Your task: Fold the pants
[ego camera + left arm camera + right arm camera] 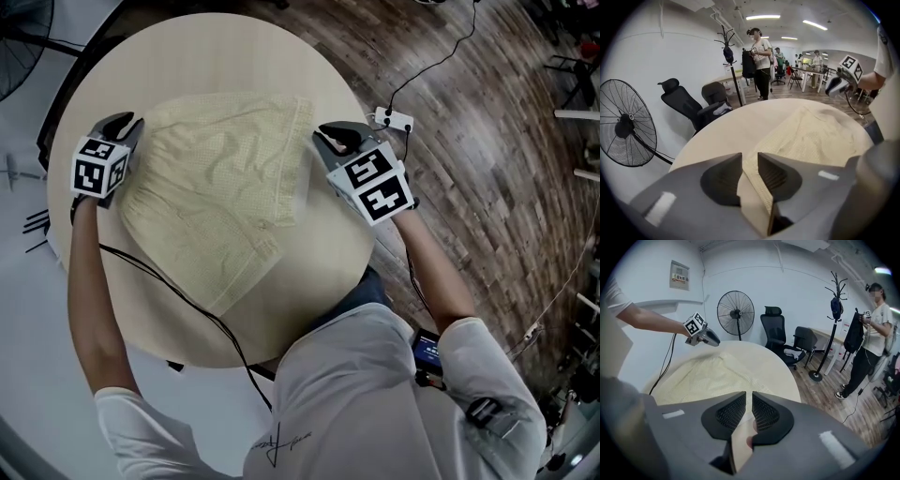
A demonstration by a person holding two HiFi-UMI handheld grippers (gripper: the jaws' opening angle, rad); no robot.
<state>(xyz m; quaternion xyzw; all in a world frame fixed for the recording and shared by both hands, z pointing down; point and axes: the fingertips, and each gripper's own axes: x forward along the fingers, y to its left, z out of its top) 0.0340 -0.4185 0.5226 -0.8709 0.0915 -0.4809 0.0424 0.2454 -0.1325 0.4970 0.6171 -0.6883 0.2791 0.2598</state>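
**Fig. Head view w/ both gripper views.** Nearest the lens, at lower centre of the head view, the person's white T-shirt [366, 394] is seen. Both bare forearms are stretched from it toward the round beige table [206, 47].

**Progress.** The pale cream, textured-fabric pants [220, 178] are spread flat over the middle of the table. They are wide along the top edge and taper toward the lower centre of the frame. A stepped edge at centre right suggests one layer lying over another, but whether a first fold is made can't be told for certain. No compact, finished fold is seen. The task is judged early, w/ most folding left to do. The step in hand appears to be taking hold of the two upper corners.

**Pose.**
- The left gripper [749, 157] is held at the upper left of the head view, at the pants' left corner, and is angled steeply down. Its jaws are set slightly apart. The fabric's edge is seen through the gap, w/ no pad seen pressing on it.
- The right gripper [748, 395] is held right of centre in the head view, at the pants' upper right edge, and is tilted down. Its jaws are parted by a narrow slit, and nothing is pinched.
- Both marker cubes are turned upward toward the head camera.
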